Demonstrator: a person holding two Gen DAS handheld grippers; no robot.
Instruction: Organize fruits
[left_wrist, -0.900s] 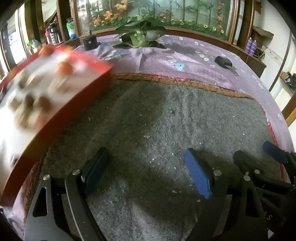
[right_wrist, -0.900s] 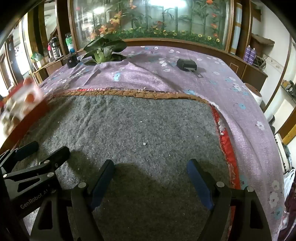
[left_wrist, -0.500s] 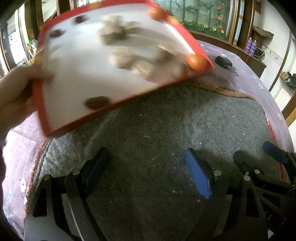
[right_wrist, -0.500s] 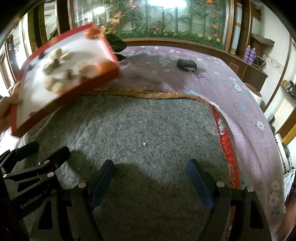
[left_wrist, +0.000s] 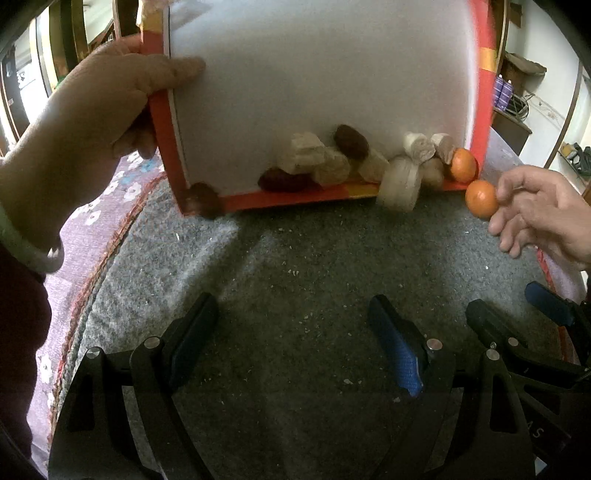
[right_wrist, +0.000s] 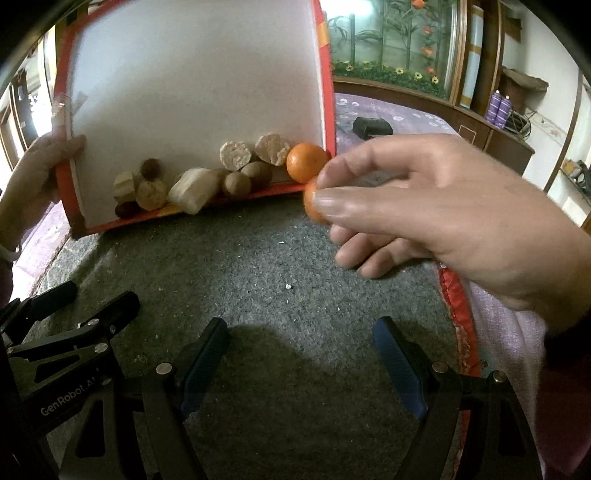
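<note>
Left wrist view: both grippers, left gripper (left_wrist: 291, 332) and right gripper (right_wrist: 301, 354), jaws apart, empty, over grey mat (left_wrist: 295, 277); hand (left_wrist: 539, 214) pinches small orange (left_wrist: 480, 198) beside tilted red tray (left_wrist: 162, 122).

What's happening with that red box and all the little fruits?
A hand tips the red box up on the grey mat, so the fruits pile along its low edge. Another hand pinches a small orange beside the box's corner. Both hand-held grippers, left and right, are open and empty.
</note>
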